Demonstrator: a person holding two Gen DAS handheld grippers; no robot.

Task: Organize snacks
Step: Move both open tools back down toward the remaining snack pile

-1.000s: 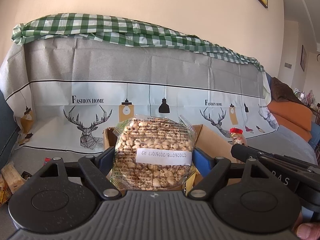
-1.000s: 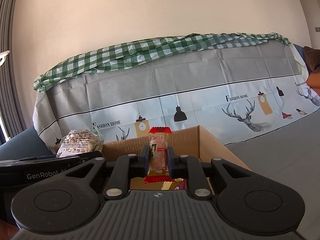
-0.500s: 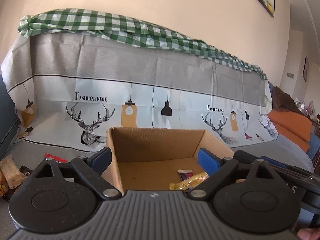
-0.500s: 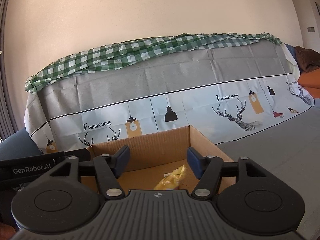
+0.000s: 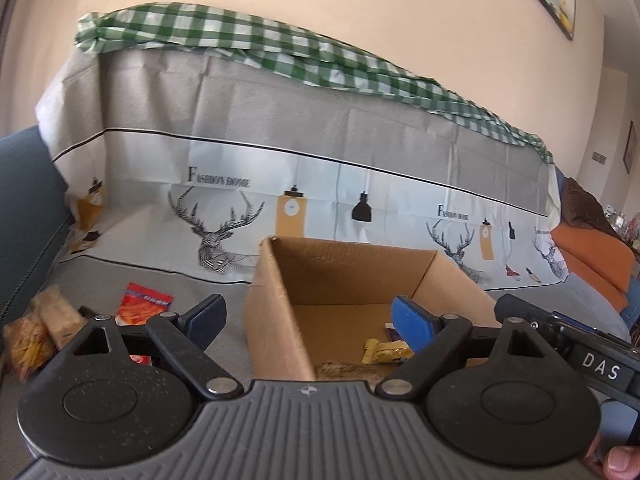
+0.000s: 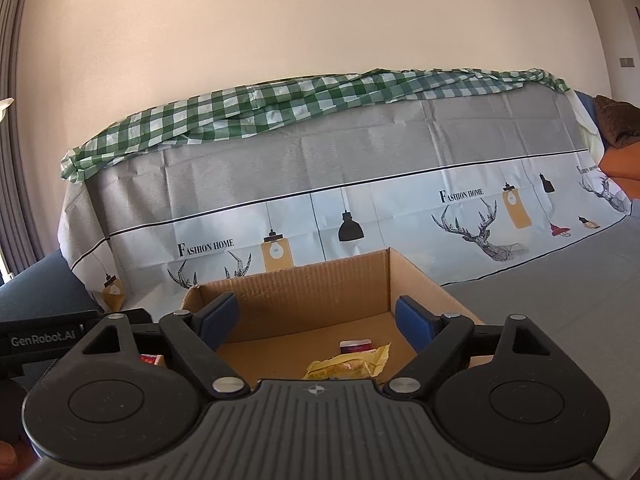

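Observation:
An open cardboard box [image 5: 276, 300] [image 6: 320, 280] stands on the grey cover. Inside lie a yellow packet [image 5: 384, 352] [image 6: 352, 364], a small red packet [image 6: 356, 345] and the top of a nut bag [image 5: 344, 370]. My left gripper [image 5: 310, 318] is open and empty over the box's front left corner. My right gripper [image 6: 316, 320] is open and empty over the box's front edge. Loose snacks lie left of the box: an orange-red packet [image 5: 144, 304] and brownish bags [image 5: 44, 324].
A sofa backrest draped in a deer-print sheet [image 5: 320, 168] and a green checked cloth [image 5: 260, 52] rises behind the box. An orange cushion [image 5: 592, 252] lies at the right. The right gripper's body [image 5: 580, 356] shows at the left view's right edge.
Both grippers opened and let go of their snacks, the nut bag from the left, the red-capped packet from the right. The left gripper has since shifted left.

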